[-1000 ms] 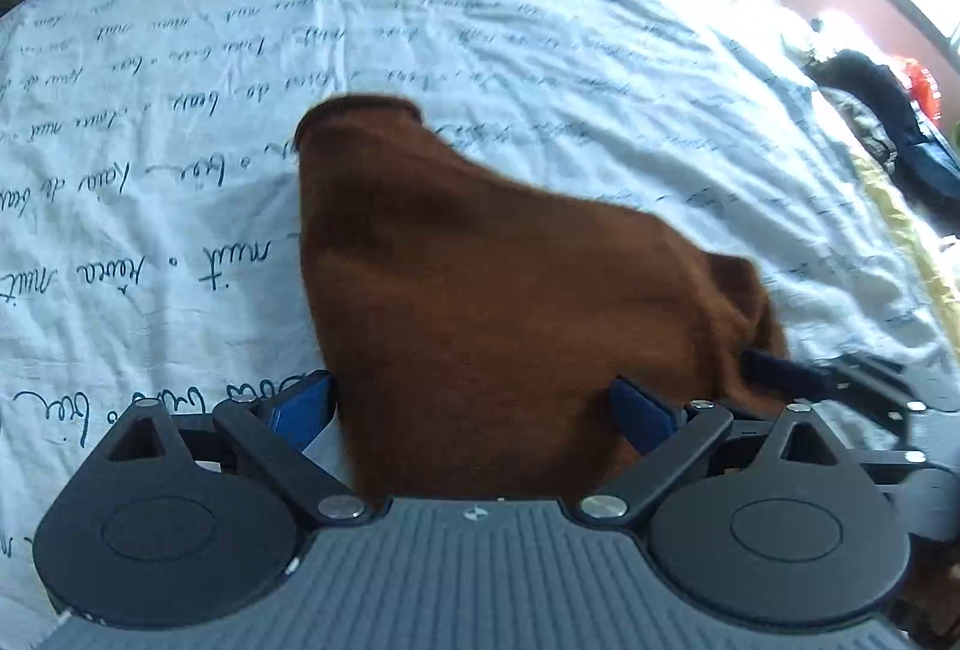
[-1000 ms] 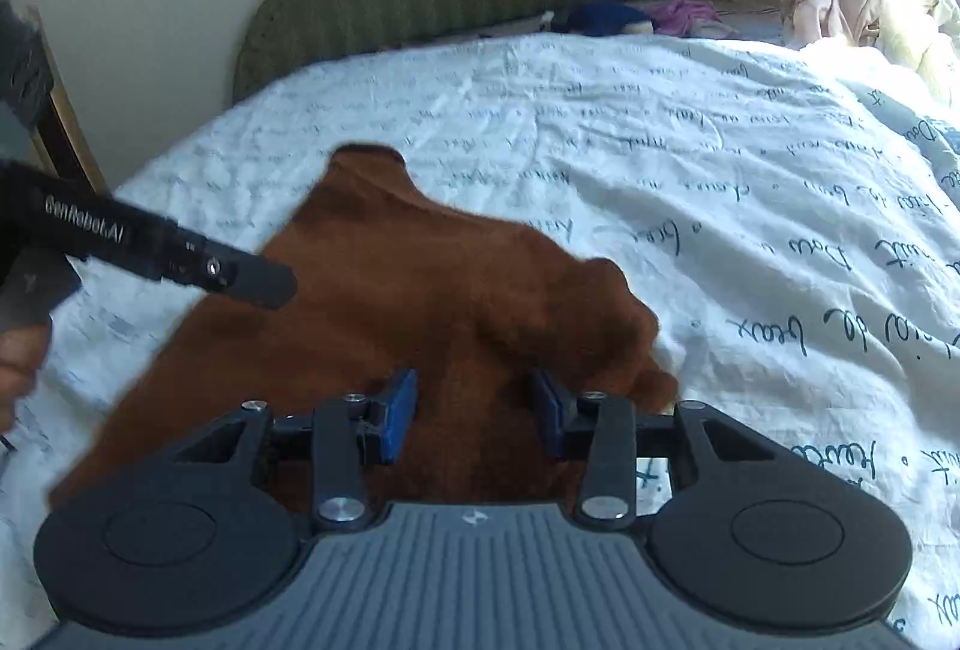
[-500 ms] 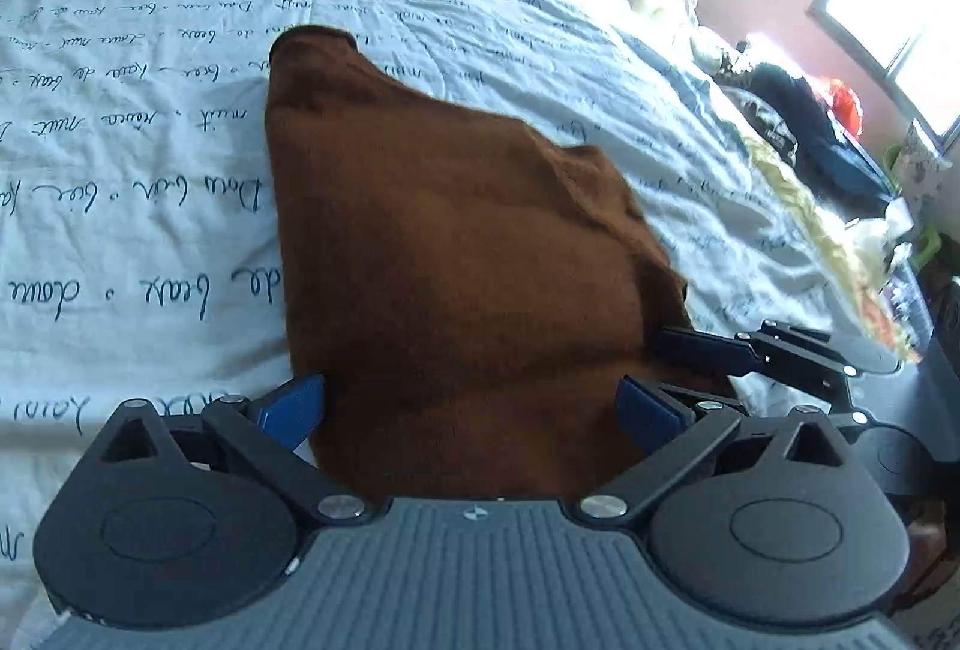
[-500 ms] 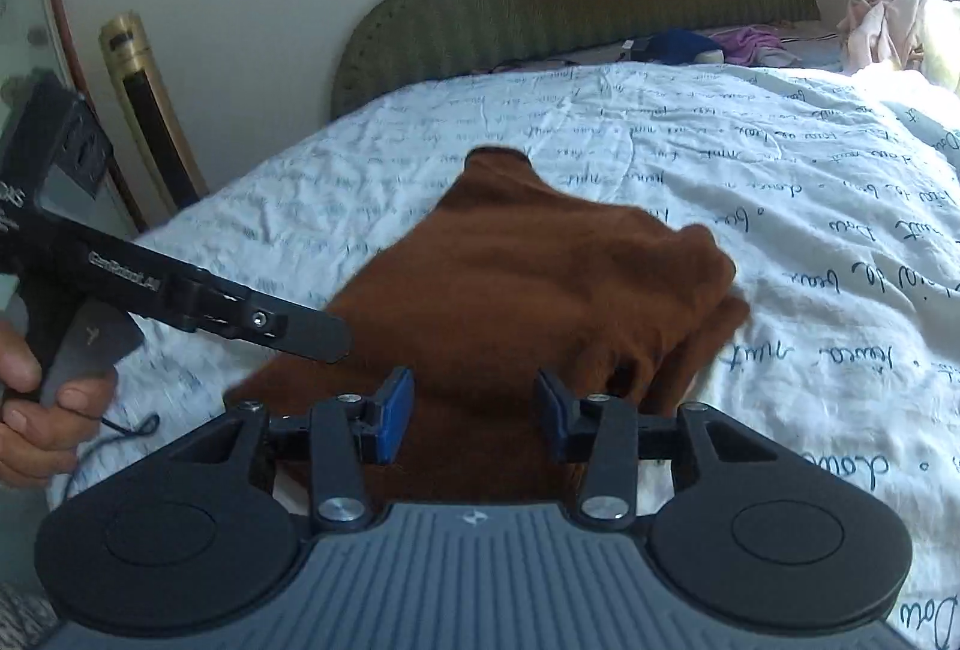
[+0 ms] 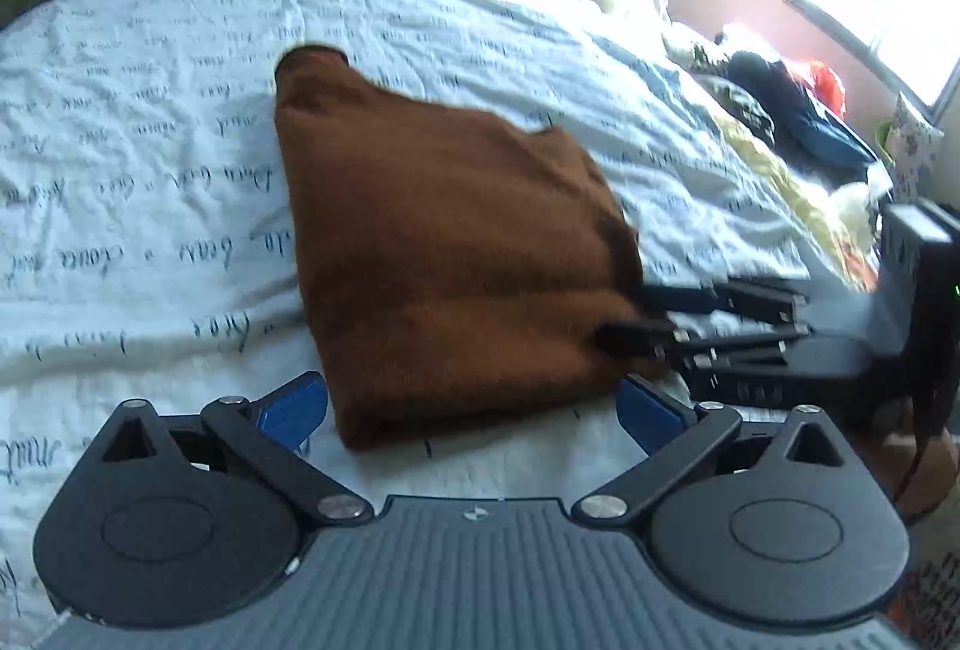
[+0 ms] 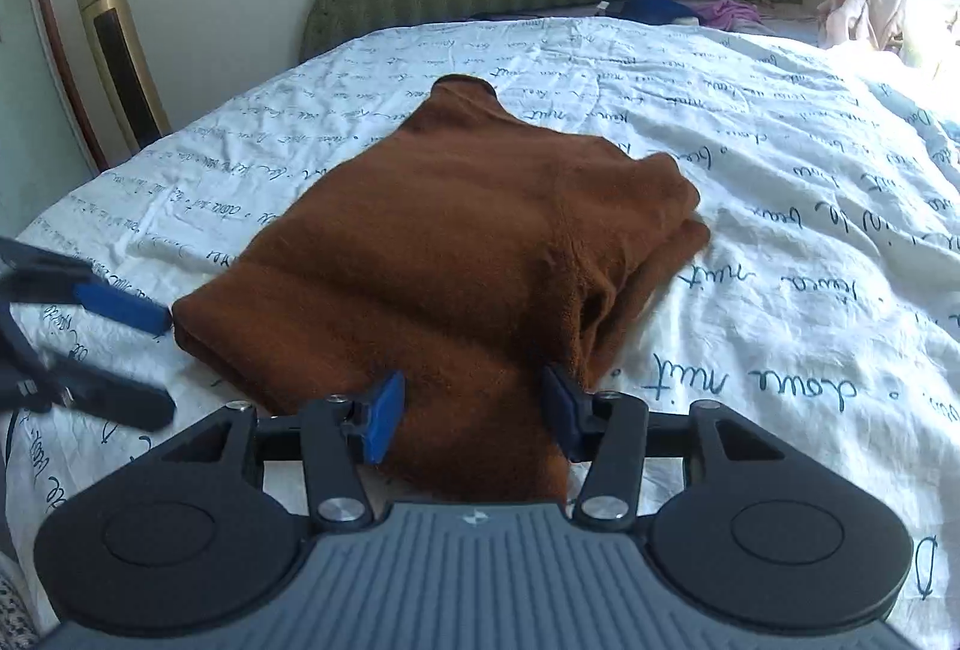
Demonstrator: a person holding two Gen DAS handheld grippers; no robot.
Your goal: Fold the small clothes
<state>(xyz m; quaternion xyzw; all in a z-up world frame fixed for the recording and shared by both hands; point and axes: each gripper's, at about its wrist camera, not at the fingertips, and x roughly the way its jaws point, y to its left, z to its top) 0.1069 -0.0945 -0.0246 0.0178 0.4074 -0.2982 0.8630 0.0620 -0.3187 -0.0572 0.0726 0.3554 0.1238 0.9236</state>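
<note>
Sweater (image 6: 456, 242) lay folded on bed (image 6: 780, 182), collar toward headboard. Right gripper (image 6: 468, 416) straddled near hem, jaws just eased wider, cloth between pads but seemingly not pinched. Left gripper (image 5: 474, 404) stood spread wide, empty, just short of near edge. Looked like end of side fold, letting go. Next move probably called for regrasping hem and folding toward collar

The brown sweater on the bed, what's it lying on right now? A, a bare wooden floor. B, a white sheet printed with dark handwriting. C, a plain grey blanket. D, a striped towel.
B: the brown sweater lies folded on a white sheet covered in dark cursive writing, seen in both wrist views.
</note>
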